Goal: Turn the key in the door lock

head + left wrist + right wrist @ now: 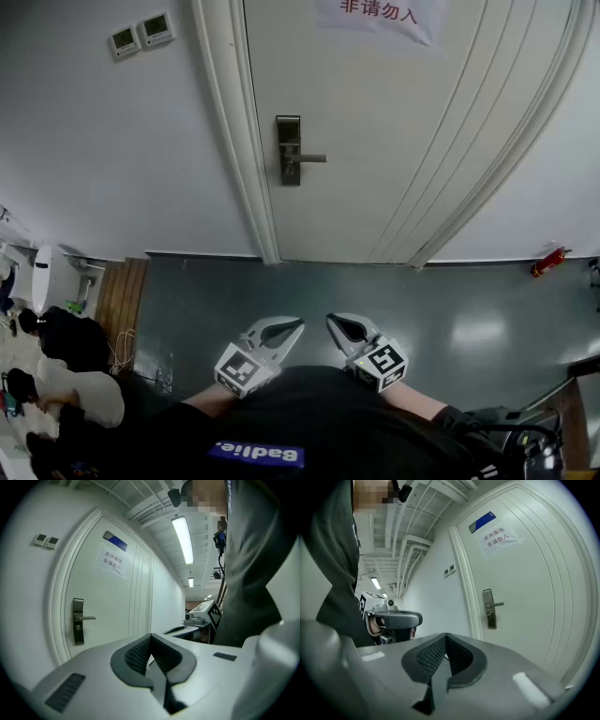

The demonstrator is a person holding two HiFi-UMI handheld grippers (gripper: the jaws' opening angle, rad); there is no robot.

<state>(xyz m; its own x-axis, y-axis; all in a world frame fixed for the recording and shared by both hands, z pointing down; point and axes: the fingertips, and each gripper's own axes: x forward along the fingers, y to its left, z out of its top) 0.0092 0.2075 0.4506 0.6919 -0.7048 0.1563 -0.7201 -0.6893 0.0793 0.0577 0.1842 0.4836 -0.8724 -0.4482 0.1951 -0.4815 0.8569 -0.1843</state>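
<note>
In the head view, a white door (394, 141) is seen far ahead. The door lock (289, 150) is set on the door's left side, with a handle (311, 158) pointing right — a key is too small to be made out there. A paper sign (377, 14) is stuck high on the door. The left gripper (298, 324) and the right gripper (331, 322) are held near, close to the body. They are side by side over the grey floor (234, 300), well apart from the door lock.

In the left gripper view, the jaws are seen pressed together at the tips, and nothing is held between them. The door lock is seen far off to the left, past the jaws. A long ceiling light (183, 538) is lit above.

In the right gripper view, the jaws are closed tip to tip too — nothing is held in them. The door lock is seen far off to the right, and the left gripper is seen at the left.
</note>
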